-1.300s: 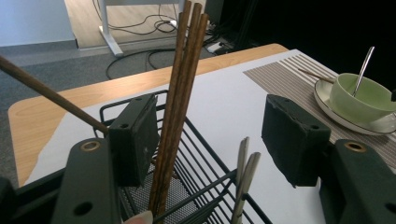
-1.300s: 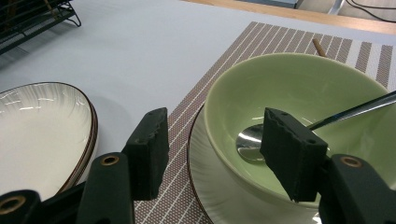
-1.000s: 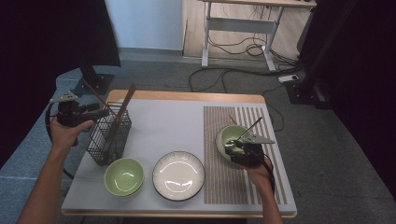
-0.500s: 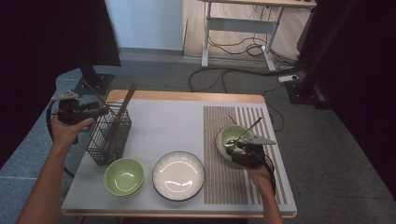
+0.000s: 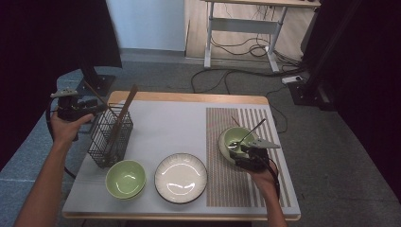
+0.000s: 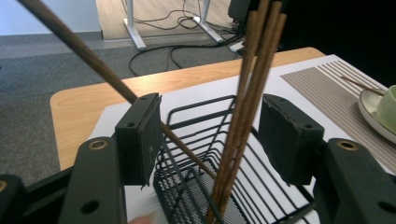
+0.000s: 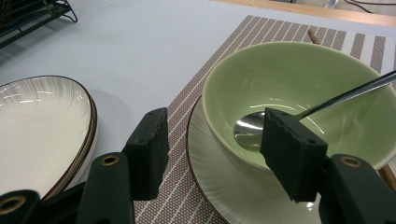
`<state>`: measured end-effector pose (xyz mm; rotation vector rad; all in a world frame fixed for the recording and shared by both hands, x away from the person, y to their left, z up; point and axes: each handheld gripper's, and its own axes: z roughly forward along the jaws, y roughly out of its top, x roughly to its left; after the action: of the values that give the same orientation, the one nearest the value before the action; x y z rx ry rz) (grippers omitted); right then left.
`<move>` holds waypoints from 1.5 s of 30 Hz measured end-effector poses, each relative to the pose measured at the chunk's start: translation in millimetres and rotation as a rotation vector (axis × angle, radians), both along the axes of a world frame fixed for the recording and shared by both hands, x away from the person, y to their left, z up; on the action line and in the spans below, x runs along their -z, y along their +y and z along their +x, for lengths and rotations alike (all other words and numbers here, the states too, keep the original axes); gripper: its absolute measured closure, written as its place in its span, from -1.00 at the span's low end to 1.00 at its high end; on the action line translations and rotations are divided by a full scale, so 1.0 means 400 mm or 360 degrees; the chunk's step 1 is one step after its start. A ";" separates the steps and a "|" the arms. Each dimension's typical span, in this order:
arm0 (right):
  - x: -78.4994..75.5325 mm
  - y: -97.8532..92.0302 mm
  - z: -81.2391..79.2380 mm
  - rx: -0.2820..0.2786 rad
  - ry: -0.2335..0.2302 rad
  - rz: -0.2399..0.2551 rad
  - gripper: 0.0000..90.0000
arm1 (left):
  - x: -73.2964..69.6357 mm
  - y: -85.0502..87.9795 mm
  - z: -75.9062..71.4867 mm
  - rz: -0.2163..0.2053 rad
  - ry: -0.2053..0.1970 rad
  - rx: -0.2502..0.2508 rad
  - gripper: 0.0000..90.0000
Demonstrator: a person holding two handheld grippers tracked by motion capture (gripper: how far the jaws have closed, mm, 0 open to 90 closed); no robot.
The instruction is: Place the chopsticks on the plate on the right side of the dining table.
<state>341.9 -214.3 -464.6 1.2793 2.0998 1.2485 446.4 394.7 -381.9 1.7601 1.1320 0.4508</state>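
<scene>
A black wire basket [image 5: 111, 139] [image 6: 196, 140] stands at the table's left with brown chopsticks [image 5: 124, 111] upright in it. My left gripper [image 5: 92, 109] [image 6: 210, 107] is level at the basket's top, open. A bundle of chopsticks [image 6: 247, 93] rises between its jaws without touching the pads, and one slanted chopstick [image 6: 84, 60] crosses by the left jaw. On the right, my right gripper [image 5: 241, 151] [image 7: 212, 121] stands open at the near rim of a green bowl [image 5: 235, 137] [image 7: 299, 79]. The bowl sits on a white plate [image 7: 224, 186] and holds a metal spoon [image 7: 252, 130].
A white plate [image 5: 180, 177] [image 7: 42, 121] and a second green bowl [image 5: 125, 177] sit near the front edge. A striped placemat [image 5: 222, 189] covers the right side. A loose chopstick [image 7: 313, 36] lies on the mat behind the bowl.
My left gripper has edged a little toward the basket and its chopsticks. The right gripper and the bowl have stayed put.
</scene>
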 end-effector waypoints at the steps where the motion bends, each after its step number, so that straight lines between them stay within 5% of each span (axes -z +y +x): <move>1: -0.001 0.000 -0.001 0.0001 -0.0005 0.0004 -0.07 | 0.004 0.003 0.008 0.0002 0.0010 -0.0003 -0.12; 12: -0.002 -0.009 -0.005 0.0022 -0.0005 0.0006 -0.07 | 0.016 -0.010 0.037 0.0057 0.0008 -0.0020 -0.08; 45: 0.001 -0.008 -0.003 0.0016 0.0007 -0.0026 -0.07 | 0.059 -0.002 0.094 0.0023 0.0091 -0.0122 -0.02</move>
<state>340.6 -217.6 -465.0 1.2852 2.1001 1.2233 484.0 394.0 -405.4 1.7563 1.2424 0.4581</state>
